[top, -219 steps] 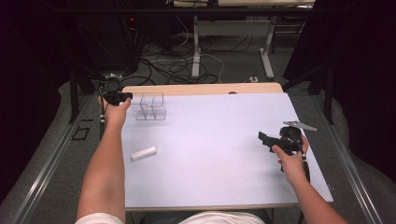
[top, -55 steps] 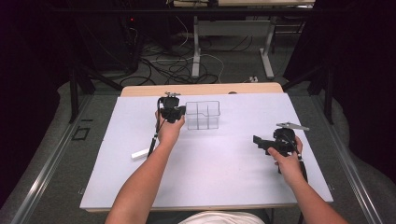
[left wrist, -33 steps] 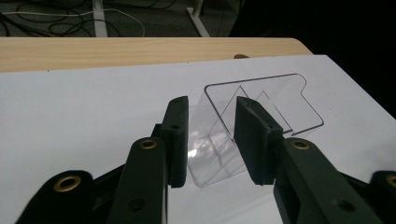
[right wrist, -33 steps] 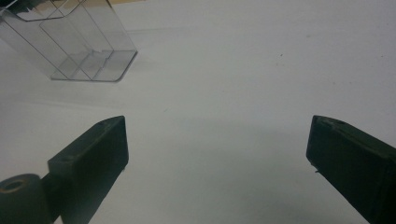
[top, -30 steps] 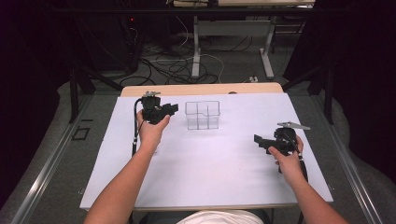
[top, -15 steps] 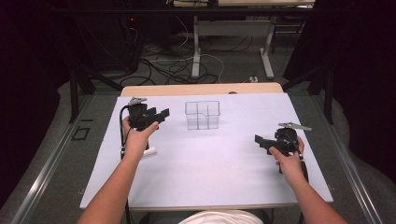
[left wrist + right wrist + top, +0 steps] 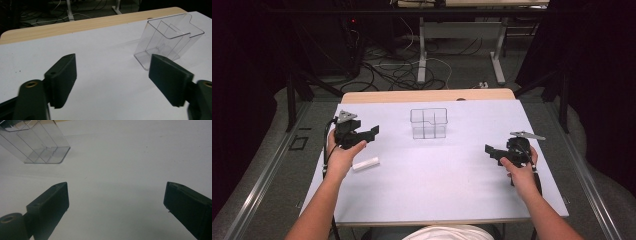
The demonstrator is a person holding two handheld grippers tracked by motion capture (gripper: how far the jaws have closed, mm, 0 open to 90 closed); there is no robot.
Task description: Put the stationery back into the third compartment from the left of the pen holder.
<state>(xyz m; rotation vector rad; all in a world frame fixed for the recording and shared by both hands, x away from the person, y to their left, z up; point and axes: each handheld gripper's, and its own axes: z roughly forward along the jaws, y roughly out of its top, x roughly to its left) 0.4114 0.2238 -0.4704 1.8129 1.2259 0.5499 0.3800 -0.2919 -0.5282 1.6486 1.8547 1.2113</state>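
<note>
Clear divided box (image 7: 428,122) sits empty mid-table, far side. White stick (image 7: 365,163) on table by left gripper (image 7: 371,132), not picked up. Right gripper (image 7: 490,149) idle near right edge. Both jaws wide, holding nothing. Prob. early; all left.

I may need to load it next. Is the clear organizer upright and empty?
Upright and empty. The clear organizer stands on its base with its mouth up, and only bare dividers show through its walls in both gripper views.
</note>
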